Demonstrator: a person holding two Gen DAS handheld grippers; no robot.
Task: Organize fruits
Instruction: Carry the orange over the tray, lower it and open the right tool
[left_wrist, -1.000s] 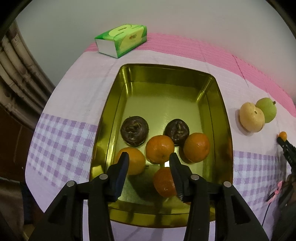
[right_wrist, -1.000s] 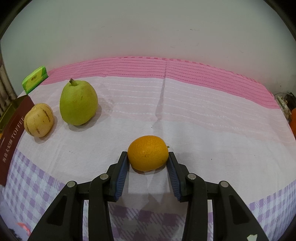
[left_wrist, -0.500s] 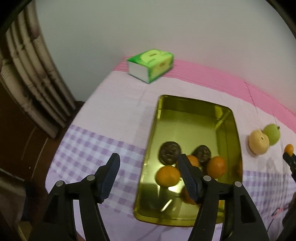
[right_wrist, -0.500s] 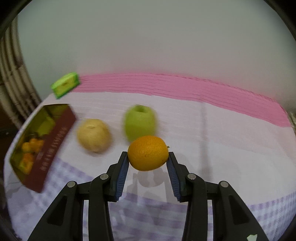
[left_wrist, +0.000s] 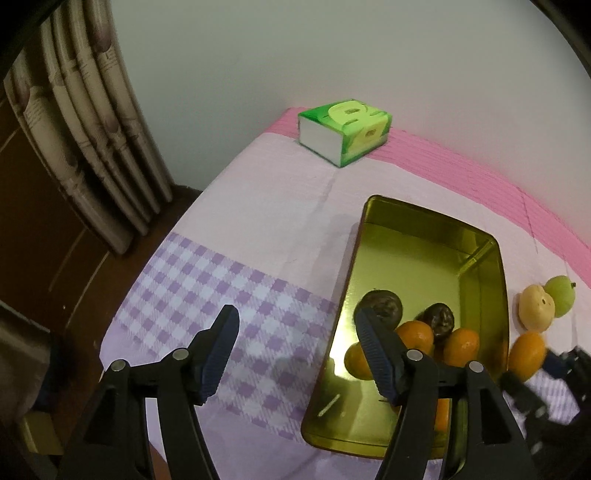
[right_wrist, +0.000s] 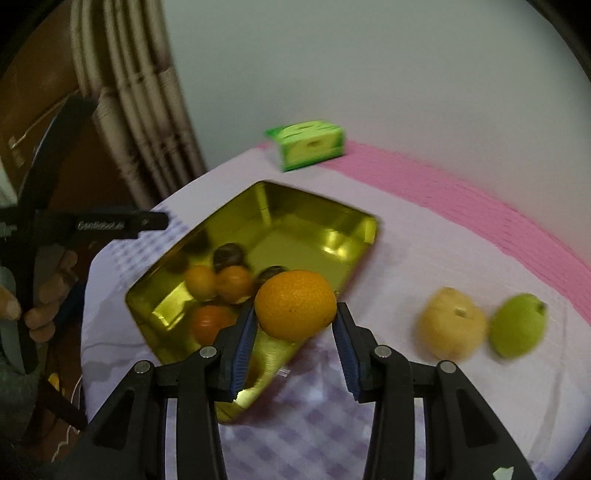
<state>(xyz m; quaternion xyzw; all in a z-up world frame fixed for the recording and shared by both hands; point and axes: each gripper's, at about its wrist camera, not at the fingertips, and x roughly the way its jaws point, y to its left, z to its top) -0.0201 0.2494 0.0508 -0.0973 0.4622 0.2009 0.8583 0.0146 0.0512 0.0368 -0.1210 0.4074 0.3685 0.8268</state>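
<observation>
Right tongs (right_wrist: 295, 328) clamp orange (right_wrist: 295, 303) over the tin's near rim (right_wrist: 317, 334) — bare far half.

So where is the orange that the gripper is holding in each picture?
Left wrist view: the held orange is at the far right edge, just outside the gold tin, clamped by the right gripper.
Right wrist view: it is in the middle, pinched between the fingers over the tin's near corner.
Shared landmark: the green tissue pack at the table's far edge, beyond the tin in both.
</observation>
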